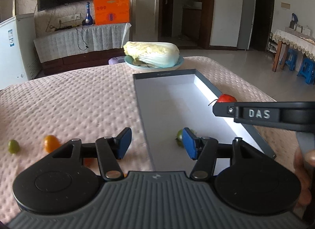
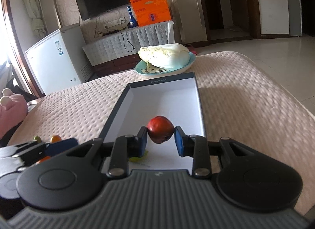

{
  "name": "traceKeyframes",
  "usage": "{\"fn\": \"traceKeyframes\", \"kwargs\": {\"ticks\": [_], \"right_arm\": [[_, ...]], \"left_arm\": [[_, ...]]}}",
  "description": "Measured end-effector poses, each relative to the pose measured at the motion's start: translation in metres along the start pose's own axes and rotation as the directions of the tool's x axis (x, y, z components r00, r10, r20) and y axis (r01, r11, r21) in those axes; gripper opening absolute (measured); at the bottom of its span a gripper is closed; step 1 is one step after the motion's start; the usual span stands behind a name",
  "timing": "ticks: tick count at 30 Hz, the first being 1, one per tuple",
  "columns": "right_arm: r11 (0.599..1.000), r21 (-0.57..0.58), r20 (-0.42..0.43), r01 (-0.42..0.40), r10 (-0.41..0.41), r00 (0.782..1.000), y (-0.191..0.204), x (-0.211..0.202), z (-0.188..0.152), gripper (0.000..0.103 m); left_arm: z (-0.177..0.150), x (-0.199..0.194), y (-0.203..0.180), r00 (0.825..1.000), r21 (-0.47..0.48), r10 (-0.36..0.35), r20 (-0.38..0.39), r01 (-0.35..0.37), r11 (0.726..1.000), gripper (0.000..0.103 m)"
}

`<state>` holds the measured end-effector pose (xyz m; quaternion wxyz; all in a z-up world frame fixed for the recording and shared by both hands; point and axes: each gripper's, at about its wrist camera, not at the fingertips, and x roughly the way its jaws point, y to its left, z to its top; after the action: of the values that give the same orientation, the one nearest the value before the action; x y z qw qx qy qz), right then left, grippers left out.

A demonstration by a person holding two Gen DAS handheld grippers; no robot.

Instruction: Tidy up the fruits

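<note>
- The grey box lies straight ahead of our right tongs on the pink bedspread; beyond its far end a cabbage rests on a plate.
- Our right tongs pinch the red fruit between both pads, held over the box's white floor.
- To do this step well, we judge we should lower until the fruit is near the floor, then part the pads gently so it does not roll.
- Our left tongs stand spread and empty over the box's left wall.
- A green fruit sits in the box just behind their right pad.
- An orange fruit and another green one wait to their left.
</note>
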<state>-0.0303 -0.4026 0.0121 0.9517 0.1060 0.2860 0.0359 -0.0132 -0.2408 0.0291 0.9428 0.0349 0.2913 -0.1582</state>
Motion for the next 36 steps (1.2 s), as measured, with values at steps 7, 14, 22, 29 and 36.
{"fn": "traceKeyframes", "kwargs": {"ticks": [7,14,22,29,36], "right_arm": [[1.0,0.014,-0.019,0.019,-0.018,1.0,0.004,0.016,0.001,0.033],[0.998,0.026,-0.047,0.054,-0.053,0.998,0.009,0.032,0.003,0.034],[0.996,0.044,-0.023,0.078,-0.077,0.997,0.013,0.038,0.005,0.041],[0.996,0.053,0.008,0.067,-0.068,0.998,0.017,0.036,0.007,0.05],[0.998,0.062,0.038,0.026,-0.029,0.999,0.023,0.029,0.007,0.05]], "left_arm": [[-0.006,-0.027,0.028,1.0,-0.033,0.018,0.008,-0.018,0.999,0.063],[-0.011,-0.048,0.055,0.999,-0.045,0.052,0.017,-0.051,0.998,0.063],[-0.018,-0.066,0.083,0.995,-0.063,0.101,0.016,-0.1,0.993,0.064],[-0.023,-0.074,0.1,0.99,-0.077,0.139,0.01,-0.138,0.988,0.064],[-0.028,-0.093,0.104,0.983,-0.054,0.185,0.016,-0.183,0.982,0.064]]}}
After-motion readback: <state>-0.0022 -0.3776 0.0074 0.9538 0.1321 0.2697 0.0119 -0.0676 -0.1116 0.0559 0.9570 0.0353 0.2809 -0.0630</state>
